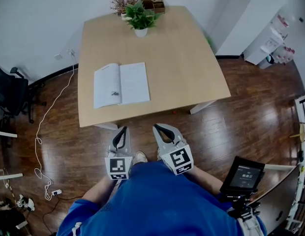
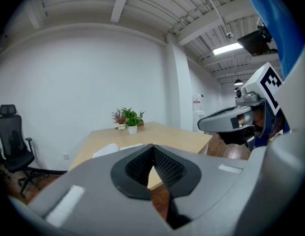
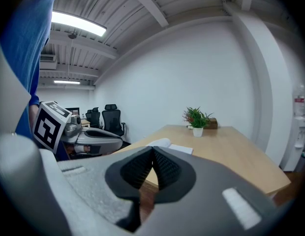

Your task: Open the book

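Left tongs (image 1: 124,129), right tongs (image 1: 156,127), seemingly level

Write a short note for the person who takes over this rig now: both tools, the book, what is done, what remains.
Left tool: shut, empty, held short of the near edge of the table.
Right tool: shut, empty, beside it.
Book: lies open and flat on the table, left of centre; neither tool touches it.
Done: book is open.
Left: nothing that I can see.
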`<state>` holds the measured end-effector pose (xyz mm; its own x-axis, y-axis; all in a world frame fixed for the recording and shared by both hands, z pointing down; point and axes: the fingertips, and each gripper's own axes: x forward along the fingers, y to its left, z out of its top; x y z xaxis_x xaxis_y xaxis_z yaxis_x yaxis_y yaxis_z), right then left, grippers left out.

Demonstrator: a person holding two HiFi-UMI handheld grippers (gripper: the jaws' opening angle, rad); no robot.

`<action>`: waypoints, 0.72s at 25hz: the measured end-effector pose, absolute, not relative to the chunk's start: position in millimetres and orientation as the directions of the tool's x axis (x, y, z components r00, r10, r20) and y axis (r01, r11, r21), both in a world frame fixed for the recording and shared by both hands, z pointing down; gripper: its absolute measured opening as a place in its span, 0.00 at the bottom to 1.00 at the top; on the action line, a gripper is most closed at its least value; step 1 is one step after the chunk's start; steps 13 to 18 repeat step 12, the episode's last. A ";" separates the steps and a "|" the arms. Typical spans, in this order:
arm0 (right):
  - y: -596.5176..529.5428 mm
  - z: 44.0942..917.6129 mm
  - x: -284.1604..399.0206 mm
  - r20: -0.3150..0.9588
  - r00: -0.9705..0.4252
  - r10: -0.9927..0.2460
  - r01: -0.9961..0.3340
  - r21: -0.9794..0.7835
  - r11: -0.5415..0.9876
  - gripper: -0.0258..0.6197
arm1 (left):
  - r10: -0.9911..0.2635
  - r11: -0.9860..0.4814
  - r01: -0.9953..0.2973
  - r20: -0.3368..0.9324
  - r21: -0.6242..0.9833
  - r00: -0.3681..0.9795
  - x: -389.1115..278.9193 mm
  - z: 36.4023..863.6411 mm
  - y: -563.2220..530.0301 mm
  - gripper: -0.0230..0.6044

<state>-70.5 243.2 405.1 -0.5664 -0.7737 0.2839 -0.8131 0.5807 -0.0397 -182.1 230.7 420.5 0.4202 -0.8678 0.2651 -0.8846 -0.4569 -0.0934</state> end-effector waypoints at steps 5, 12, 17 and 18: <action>246.6 404.8 -69.0 0.284 -0.568 -0.772 -0.812 -0.038 0.583 0.04 | -0.866 -0.460 -0.882 0.267 -0.098 0.422 -180.9 419.5 233.1 0.05; 237.0 405.8 -62.1 0.291 -0.571 -0.768 -0.809 -0.040 0.586 0.04 | -0.868 -0.449 -0.889 0.284 -0.093 0.408 -178.6 421.8 222.8 0.05; 237.0 405.8 -62.1 0.291 -0.571 -0.768 -0.809 -0.040 0.586 0.04 | -0.868 -0.449 -0.889 0.284 -0.093 0.408 -178.6 421.8 222.8 0.05; 237.0 405.8 -62.1 0.291 -0.571 -0.768 -0.809 -0.040 0.586 0.04 | -0.868 -0.449 -0.889 0.284 -0.093 0.408 -178.6 421.8 222.8 0.05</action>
